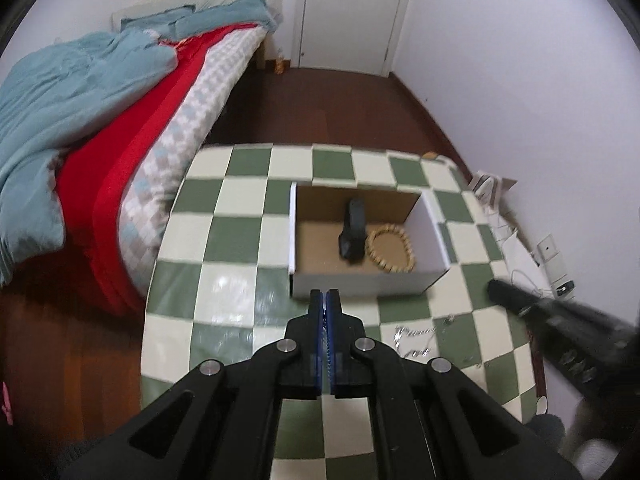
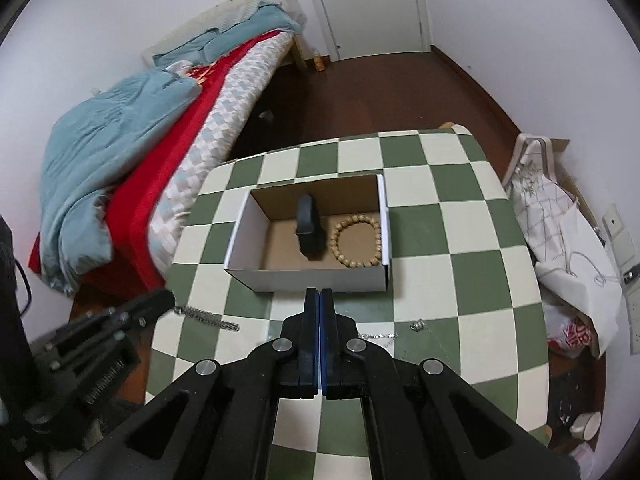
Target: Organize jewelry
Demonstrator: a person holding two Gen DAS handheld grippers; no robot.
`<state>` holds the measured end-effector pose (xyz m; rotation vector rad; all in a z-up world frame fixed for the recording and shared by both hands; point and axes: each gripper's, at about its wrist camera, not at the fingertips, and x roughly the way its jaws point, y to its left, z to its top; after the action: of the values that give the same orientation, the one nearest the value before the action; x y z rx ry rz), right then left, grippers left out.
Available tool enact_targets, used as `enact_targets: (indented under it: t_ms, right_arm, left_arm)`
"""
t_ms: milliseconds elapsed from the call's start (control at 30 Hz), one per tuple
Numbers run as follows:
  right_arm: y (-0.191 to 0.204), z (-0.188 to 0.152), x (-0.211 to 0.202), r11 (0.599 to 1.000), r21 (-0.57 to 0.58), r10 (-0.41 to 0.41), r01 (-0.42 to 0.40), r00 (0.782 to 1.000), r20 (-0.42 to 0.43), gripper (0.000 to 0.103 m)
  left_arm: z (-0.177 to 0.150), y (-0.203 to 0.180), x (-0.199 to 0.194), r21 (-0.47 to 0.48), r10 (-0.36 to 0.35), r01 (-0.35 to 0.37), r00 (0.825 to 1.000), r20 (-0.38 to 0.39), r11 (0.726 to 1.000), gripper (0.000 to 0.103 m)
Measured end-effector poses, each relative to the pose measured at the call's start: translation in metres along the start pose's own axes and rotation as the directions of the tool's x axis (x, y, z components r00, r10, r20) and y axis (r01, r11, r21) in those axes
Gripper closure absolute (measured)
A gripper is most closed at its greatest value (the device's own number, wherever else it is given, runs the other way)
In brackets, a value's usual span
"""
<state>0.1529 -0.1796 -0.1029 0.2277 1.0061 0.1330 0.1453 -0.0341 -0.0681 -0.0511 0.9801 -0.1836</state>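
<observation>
An open white cardboard box [image 1: 360, 285] [image 2: 320, 278] stands on the green-and-cream checkered table [image 1: 240, 240] [image 2: 460, 240]. Inside lie a black watch [image 1: 353, 232] [image 2: 309, 226] and a wooden bead bracelet [image 1: 390, 249] [image 2: 357, 242]. A silver chain [image 1: 414, 340] [image 2: 208, 317] lies on the table in front of the box. A small silver piece [image 2: 418, 325] lies further right. My left gripper [image 1: 324, 294] [image 2: 166, 300] is shut and empty, near the box's front wall; in the right wrist view its tip is close to the chain's end. My right gripper [image 2: 319, 291] [image 1: 496, 288] is shut and empty.
A bed [image 1: 120, 120] [image 2: 160, 120] with blue and red covers stands left of the table. A white door [image 1: 352, 12] is at the back. Bags and cloth [image 2: 560, 232] lie on the floor right of the table, by wall sockets [image 1: 554, 264].
</observation>
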Motion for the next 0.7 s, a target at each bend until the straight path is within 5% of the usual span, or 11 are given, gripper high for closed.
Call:
enact_targets:
  t_ms: [167, 433, 533, 567, 600, 700]
  right_arm:
    - [-0.026, -0.003, 0.051, 0.997, 0.06, 0.062, -0.055, 0.989, -0.131, 0.101]
    - [-0.027, -0.034, 0.133, 0.994, -0.109, -0.037, 0.008, 0.964, -0.263, 0.062]
    - [-0.013, -0.046, 0.15, 0.975, -0.207, -0.136, 0.079, 0.952, -0.275, 0.063]
    - [-0.009, -0.048, 0.15, 0.969, -0.228, -0.158, 0.1, 0.953, -0.257, 0.069]
    - [-0.006, -0.05, 0.15, 0.963, -0.238, -0.185, 0.126, 0.952, -0.242, 0.092]
    - [-0.01, -0.052, 0.147, 0.974, -0.197, -0.162, 0.114, 0.955, -0.249, 0.095]
  left_arm:
    - [0.007, -0.002, 0.002, 0.025, 0.013, -0.014, 1.0, 0.011, 1.0, 0.103]
    - [-0.014, 0.01, 0.039, 0.027, 0.042, -0.04, 0.997, -0.065, 0.999, 0.103]
    - [-0.021, 0.02, 0.05, 0.0, 0.042, -0.042, 0.995, -0.095, 0.999, 0.103]
    - [-0.023, 0.026, 0.054, -0.015, 0.039, -0.041, 0.994, -0.103, 0.999, 0.103]
    - [-0.024, 0.03, 0.055, -0.027, 0.035, -0.038, 0.994, -0.105, 0.999, 0.103]
    - [-0.03, 0.057, 0.063, -0.132, 0.007, -0.024, 0.992, -0.126, 0.991, 0.099]
